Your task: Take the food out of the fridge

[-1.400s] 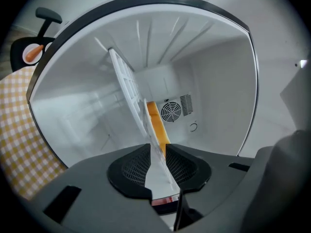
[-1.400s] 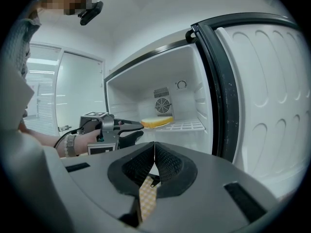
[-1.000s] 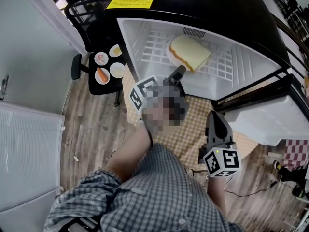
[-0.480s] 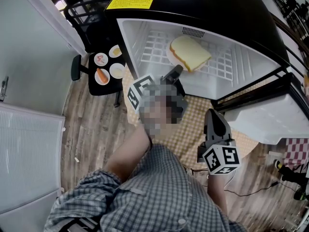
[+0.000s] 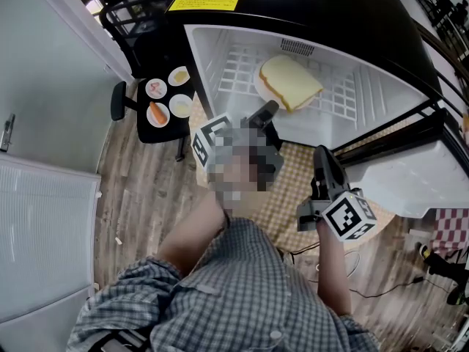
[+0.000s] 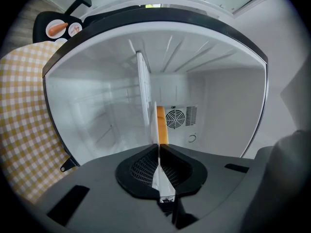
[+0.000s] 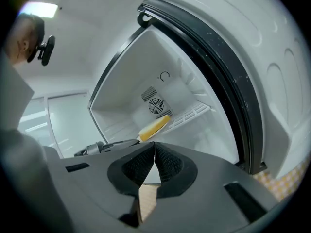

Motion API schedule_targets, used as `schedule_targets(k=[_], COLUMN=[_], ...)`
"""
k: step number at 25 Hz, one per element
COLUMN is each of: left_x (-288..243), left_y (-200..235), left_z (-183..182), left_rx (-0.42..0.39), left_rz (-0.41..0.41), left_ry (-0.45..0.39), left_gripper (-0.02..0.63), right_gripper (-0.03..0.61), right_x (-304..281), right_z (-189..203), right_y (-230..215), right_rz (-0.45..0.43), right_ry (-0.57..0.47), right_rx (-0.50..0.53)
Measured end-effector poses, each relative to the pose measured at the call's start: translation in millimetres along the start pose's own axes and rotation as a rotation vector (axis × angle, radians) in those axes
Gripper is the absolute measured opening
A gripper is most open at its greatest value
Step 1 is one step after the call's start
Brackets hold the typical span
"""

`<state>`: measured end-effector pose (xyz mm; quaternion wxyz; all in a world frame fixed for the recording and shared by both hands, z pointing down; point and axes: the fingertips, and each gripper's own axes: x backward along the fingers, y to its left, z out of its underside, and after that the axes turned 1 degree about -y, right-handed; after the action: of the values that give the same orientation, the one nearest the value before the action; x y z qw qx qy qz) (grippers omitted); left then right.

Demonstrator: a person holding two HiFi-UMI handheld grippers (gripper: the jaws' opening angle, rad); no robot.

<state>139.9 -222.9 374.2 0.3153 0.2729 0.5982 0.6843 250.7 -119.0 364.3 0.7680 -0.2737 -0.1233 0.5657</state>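
Observation:
A slice of sandwich bread (image 5: 288,81) lies on a white plate on the wire shelf (image 5: 231,68) of the open black fridge (image 5: 308,9). My left gripper (image 5: 270,108) is shut and empty. It hovers just outside the fridge mouth, below and left of the bread. In the left gripper view the left gripper (image 6: 159,145) points into the white interior, with the bread (image 6: 162,125) seen edge-on ahead. My right gripper (image 5: 321,155) is shut and empty, lower and to the right, outside the fridge. In the right gripper view the right gripper (image 7: 154,144) faces the bread (image 7: 154,126) from farther off.
The fridge door (image 5: 410,182) stands open at the right. A black stool (image 5: 157,112) left of the fridge carries three small plates, one with a carrot (image 5: 157,113). A yellow checked mat (image 5: 289,196) covers the floor before the fridge. White cabinet panels (image 5: 44,218) stand at the left.
The right gripper has turned and shifted a little to the right and up. The left gripper has stayed almost still by the fridge mouth.

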Motion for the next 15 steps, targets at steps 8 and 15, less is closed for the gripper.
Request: schedule_targets(k=[8,15], left_x=[10,18], left_y=[-2,-2], left_z=[-3,-4], left_rx=[-0.001,-0.002], left_rz=[0.005,0.020], left_ry=[0.028,0.068], left_gripper=[0.018,0.018], right_gripper=[0.012,0.016], right_x=[-31,-57], right_z=[5,5], right_y=[-8,-10], right_rz=[-0.057,-0.099], right_ry=[-0.025,-0.034], right_rx=[-0.311,-0.460])
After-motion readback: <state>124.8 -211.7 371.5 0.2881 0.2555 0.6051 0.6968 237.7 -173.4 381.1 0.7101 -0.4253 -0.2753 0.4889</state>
